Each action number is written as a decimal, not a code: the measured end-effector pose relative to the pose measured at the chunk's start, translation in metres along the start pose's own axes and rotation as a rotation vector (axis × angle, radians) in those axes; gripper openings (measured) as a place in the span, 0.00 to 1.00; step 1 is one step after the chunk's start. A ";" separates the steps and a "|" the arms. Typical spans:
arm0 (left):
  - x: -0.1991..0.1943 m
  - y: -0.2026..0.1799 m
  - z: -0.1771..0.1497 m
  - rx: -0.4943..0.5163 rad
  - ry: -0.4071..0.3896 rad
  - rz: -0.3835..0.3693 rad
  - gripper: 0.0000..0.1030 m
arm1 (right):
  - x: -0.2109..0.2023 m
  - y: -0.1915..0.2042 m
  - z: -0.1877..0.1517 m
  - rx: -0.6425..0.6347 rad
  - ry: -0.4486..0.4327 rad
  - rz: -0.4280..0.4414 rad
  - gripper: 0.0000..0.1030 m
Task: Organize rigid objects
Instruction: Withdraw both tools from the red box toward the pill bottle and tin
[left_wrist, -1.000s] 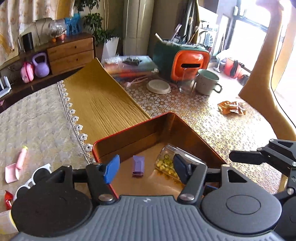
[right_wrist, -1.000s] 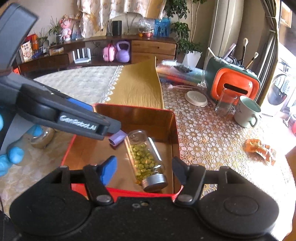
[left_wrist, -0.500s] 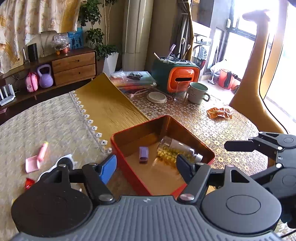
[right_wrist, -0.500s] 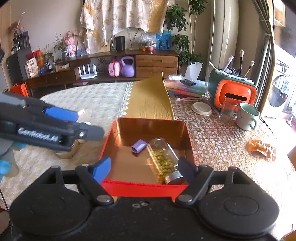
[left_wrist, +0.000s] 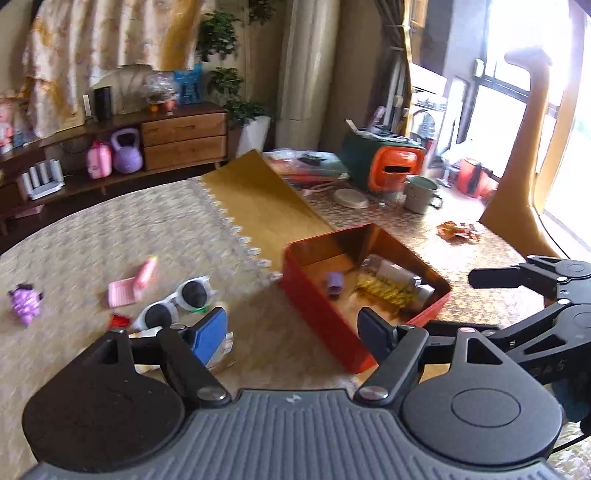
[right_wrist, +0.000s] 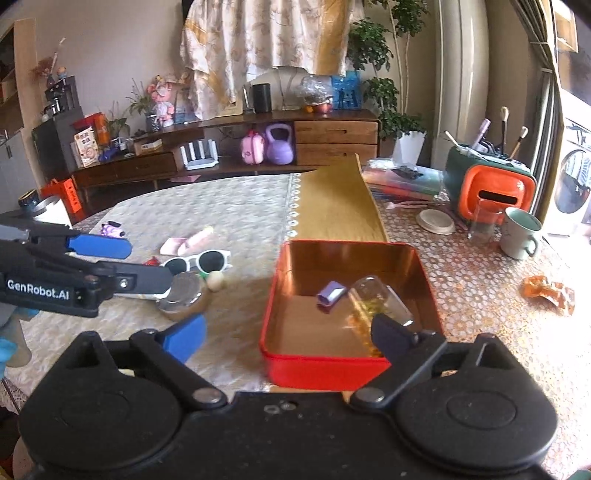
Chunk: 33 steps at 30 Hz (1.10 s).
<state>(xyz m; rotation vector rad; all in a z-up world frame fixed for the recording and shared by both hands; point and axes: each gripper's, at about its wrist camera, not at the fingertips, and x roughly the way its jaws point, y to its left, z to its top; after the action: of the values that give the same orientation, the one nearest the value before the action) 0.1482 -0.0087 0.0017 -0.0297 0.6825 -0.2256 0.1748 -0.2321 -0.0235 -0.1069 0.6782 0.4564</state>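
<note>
A red tin box stands on the table. Inside it lie a glass bottle of yellow beads and a small purple piece. My left gripper hovers over the tin's left side, its jaws opening with nothing gripped. My right gripper hangs before the tin's near wall, its jaws also opening and empty. Left of the tin lie white sunglasses, a pink toy dustpan and a purple toy.
A round silver-lidded jar and a cream ball sit under the left gripper. At the back right stand an orange and green holder, a drinking glass, a mug and a white lid. An orange wrapper lies right.
Both grippers have drawn back from the tin and their jaws have widened. The left one swung leftward, bringing the sunglasses and toys into its view. The bottle stays in the tin.
</note>
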 end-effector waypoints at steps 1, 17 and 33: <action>-0.002 0.005 -0.003 -0.012 -0.002 0.006 0.75 | 0.000 0.003 -0.001 -0.007 -0.005 0.011 0.96; -0.015 0.093 -0.045 -0.200 -0.008 0.172 0.86 | 0.029 0.052 -0.003 -0.065 0.004 0.124 1.00; 0.038 0.144 -0.055 -0.056 0.045 0.143 0.86 | 0.087 0.083 -0.004 -0.161 0.103 0.188 1.00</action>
<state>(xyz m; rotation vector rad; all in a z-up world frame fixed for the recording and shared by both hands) 0.1708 0.1262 -0.0789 -0.0291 0.7321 -0.0699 0.1955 -0.1262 -0.0776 -0.2214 0.7553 0.6897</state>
